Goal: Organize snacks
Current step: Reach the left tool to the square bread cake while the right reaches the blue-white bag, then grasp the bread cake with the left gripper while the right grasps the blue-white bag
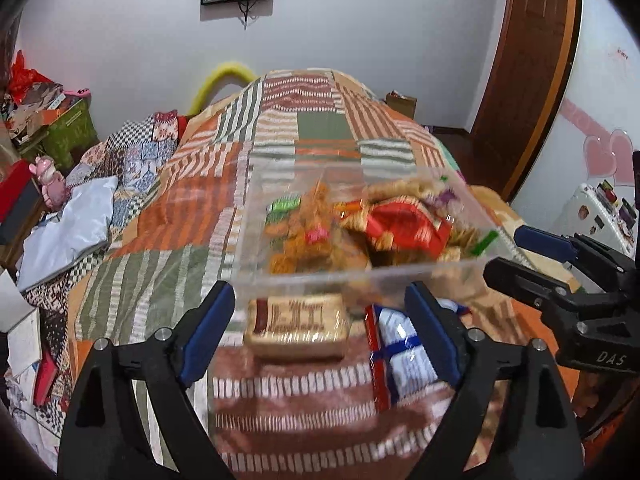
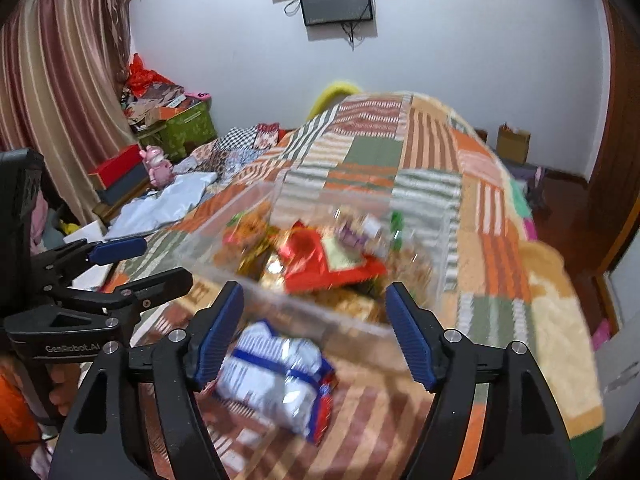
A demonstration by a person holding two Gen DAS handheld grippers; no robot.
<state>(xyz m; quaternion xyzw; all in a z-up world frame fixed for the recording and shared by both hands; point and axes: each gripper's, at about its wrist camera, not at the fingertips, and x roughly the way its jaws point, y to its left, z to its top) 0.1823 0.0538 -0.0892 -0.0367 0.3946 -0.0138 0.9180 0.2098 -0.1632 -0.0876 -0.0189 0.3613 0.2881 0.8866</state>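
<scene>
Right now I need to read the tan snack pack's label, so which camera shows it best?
The left wrist view: the tan snack pack lies whole and fairly sharp on the quilt, just before the clear box. In the right wrist view only a blurred corner shows, behind the left gripper.

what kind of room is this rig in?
Most likely a bedroom in a home: a bed under a patchwork quilt, a screen on the wall, striped curtains and a wooden door.
</scene>
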